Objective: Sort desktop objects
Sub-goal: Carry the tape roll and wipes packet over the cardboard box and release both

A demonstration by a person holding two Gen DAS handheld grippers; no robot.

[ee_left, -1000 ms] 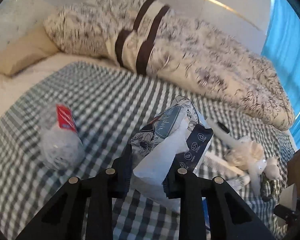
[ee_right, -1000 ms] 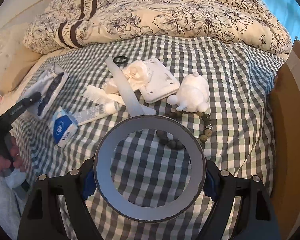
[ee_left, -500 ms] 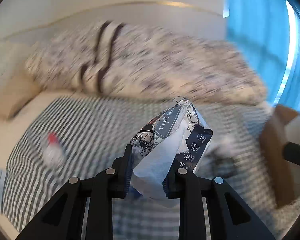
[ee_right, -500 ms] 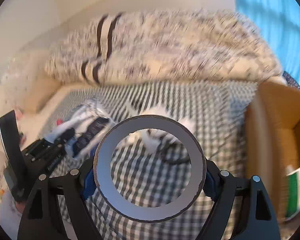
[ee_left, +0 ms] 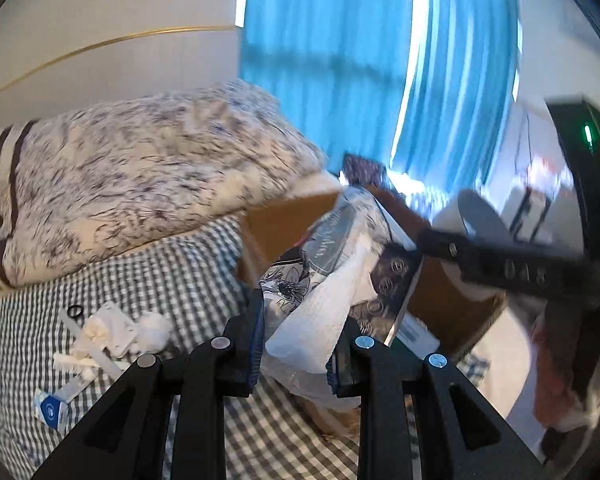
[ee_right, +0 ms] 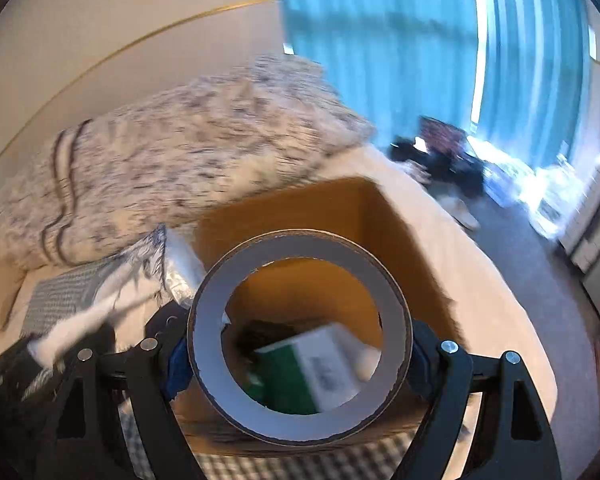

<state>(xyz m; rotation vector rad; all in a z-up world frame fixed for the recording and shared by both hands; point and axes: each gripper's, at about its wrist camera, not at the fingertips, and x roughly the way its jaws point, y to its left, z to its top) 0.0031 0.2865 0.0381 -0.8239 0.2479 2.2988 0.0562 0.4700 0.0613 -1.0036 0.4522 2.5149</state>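
Now a tape roll (ee_right: 300,336) is held tight in the right hand-held gripper (ee_right: 300,364), just above the open cardboard box (ee_right: 404,248). Beside the box, a tissue pack (ee_left: 332,280) is squeezed by the left hand-held gripper (ee_left: 298,344).

Blue curtains (ee_right: 400,60) backlit; cream wall (ee_left: 100,8); floral duvet (ee_left: 140,184) on checked bedsheet (ee_left: 172,280).

We are in a home bedroom, a bed under a checked sheet (ee_left: 188,280), a floral duvet (ee_left: 140,176) bunched against a cream headboard wall (ee_left: 120,68), blue curtains (ee_left: 340,60) lit by daylight, carpeted floor (ee_right: 540,280).
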